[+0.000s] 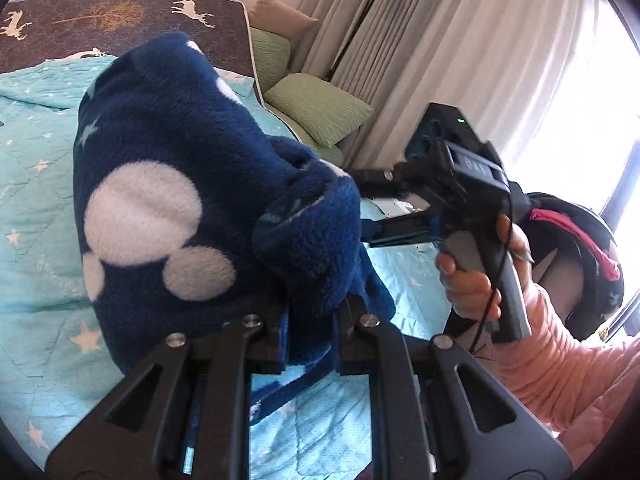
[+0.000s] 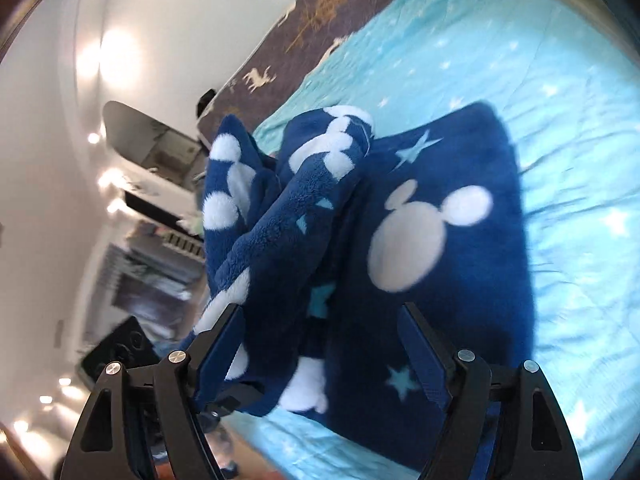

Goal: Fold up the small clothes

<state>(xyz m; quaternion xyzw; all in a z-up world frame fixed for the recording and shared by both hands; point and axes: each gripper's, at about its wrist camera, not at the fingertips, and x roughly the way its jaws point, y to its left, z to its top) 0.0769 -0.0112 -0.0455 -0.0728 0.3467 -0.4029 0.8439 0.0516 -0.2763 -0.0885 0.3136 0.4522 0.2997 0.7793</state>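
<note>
The left gripper (image 1: pixel 310 332) has its jaws pinched narrow on a fold of the navy fleece garment with white mouse-head shapes (image 1: pixel 160 184), which bunches up just ahead of its fingers, lifted over the turquoise star-printed quilt (image 1: pixel 36 184). The right gripper (image 2: pixel 324 344) stands with its jaws wide, the same fleece (image 2: pixel 440 240) lying between and beyond them, partly spread on the quilt (image 2: pixel 580 160). Green pillows (image 1: pixel 320 108) sit beyond the left tool.
</note>
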